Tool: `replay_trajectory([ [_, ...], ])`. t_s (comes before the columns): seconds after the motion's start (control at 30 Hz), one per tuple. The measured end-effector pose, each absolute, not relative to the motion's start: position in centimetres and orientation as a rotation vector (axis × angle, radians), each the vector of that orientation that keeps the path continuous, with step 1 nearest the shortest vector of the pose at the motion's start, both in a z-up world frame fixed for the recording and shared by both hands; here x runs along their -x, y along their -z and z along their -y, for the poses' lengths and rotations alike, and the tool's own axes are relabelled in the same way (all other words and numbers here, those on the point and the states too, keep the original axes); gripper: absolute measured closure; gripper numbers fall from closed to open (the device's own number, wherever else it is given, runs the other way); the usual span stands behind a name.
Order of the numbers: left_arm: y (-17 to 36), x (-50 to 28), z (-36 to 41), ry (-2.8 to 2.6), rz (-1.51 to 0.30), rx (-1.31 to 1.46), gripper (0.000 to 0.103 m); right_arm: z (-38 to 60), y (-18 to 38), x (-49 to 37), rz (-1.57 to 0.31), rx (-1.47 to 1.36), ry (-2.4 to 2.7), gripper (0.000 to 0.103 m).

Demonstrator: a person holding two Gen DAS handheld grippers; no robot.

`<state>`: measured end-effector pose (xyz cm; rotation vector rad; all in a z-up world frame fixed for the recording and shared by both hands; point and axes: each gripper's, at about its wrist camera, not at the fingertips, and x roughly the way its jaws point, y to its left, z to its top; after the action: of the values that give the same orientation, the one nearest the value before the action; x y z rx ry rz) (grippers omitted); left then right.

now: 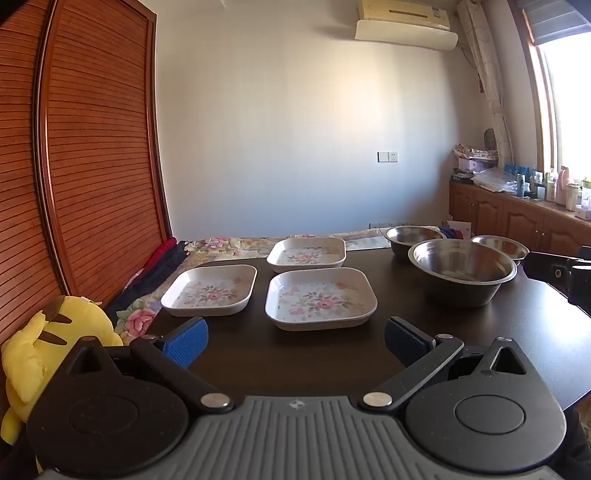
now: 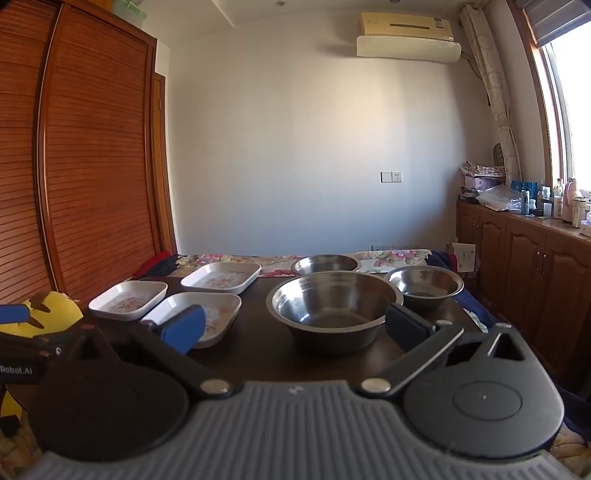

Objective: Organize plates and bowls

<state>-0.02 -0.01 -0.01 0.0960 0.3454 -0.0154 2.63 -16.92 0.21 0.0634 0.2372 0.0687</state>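
Dark table (image 1: 424,332) — three floral plates (image 1: 320,298), three steel bowls (image 1: 462,268) — both tongs wide apart.

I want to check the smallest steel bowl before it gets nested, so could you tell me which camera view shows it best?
The right wrist view: the smallest steel bowl shows its whole rim and inside, beside the large bowl. In the left wrist view it sits mostly hidden behind the large bowl, only part of its rim showing.

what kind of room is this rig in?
Likely a bedroom at home: a floral quilt behind the dark table, a louvred wooden wardrobe, a wall air conditioner.
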Motion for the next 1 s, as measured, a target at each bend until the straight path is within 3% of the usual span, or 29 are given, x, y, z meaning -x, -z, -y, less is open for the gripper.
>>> replay_trajectory([
  [1.0, -0.15, 0.01, 0.11, 0.015, -0.344, -0.099, 0.000, 17.03, -0.14, -2.41, -0.229, -0.062, -0.070, 0.000],
])
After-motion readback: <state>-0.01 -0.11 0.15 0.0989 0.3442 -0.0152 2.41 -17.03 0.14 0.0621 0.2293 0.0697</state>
